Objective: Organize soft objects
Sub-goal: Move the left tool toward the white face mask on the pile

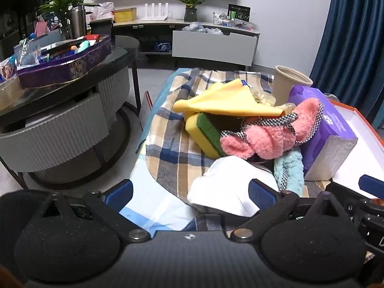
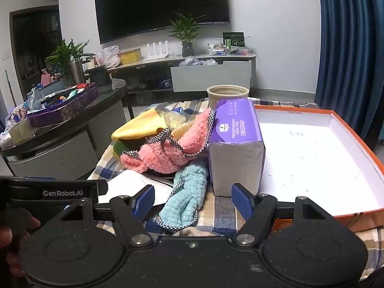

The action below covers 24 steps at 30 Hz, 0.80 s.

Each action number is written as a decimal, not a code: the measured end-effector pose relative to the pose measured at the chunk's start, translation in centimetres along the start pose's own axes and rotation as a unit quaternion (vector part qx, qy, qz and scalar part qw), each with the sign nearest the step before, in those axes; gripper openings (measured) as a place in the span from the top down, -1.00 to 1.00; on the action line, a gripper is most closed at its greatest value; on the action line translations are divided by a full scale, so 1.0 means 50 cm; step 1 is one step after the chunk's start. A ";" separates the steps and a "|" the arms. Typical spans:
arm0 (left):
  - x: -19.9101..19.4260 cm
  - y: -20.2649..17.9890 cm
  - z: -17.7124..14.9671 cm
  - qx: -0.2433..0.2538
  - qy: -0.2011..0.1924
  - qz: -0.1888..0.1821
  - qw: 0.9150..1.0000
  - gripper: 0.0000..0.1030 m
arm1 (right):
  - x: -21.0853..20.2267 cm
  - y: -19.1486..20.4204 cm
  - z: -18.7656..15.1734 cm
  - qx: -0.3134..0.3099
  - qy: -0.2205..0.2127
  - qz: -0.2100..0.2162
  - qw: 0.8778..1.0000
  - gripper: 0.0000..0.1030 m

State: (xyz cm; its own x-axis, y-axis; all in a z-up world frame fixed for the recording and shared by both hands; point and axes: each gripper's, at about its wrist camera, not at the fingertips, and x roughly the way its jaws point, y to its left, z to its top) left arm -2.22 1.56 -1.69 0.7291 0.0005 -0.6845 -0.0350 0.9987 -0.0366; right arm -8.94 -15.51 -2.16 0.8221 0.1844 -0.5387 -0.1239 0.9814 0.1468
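Left tongs (image 1: 190, 193) wide, empty, white cloth (image 1: 223, 187) partly hidden behind one fingertip. Right tongs (image 2: 193, 198) wide, empty, over teal fluffy cloth (image 2: 186, 196). Beyond: pink fluffy cloth (image 2: 168, 154) covering sponge (image 1: 204, 134), yellow cloth (image 1: 228, 100) draped on top. Purple tissue pack (image 2: 236, 144) beside open orange box (image 2: 355, 144), cut off, white interior bare. Cup (image 2: 226, 96) behind, contents unseen.
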 end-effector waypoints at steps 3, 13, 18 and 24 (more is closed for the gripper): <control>0.000 -0.002 -0.005 0.000 0.002 -0.005 1.000 -1.00 | 0.010 -0.003 0.010 0.009 0.003 -0.003 1.000 -0.63; -0.006 -0.012 -0.016 0.012 0.001 -0.020 1.000 -1.00 | 0.009 -0.007 0.001 0.010 0.004 0.001 1.000 -0.63; -0.009 -0.020 -0.023 0.024 0.002 -0.022 0.999 -1.00 | 0.006 -0.006 0.000 0.007 0.003 0.001 1.000 -0.63; -0.006 -0.030 -0.032 0.043 0.008 -0.029 0.999 -1.00 | 0.010 -0.014 -0.001 0.021 0.012 -0.005 1.000 -0.63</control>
State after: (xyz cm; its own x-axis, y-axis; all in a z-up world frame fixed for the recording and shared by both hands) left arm -3.46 -0.01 -2.60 0.7176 -0.0576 -0.6941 0.0662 0.9977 -0.0144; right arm -8.49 -16.10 -2.58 0.8101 0.1759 -0.5593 -0.0919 0.9802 0.1752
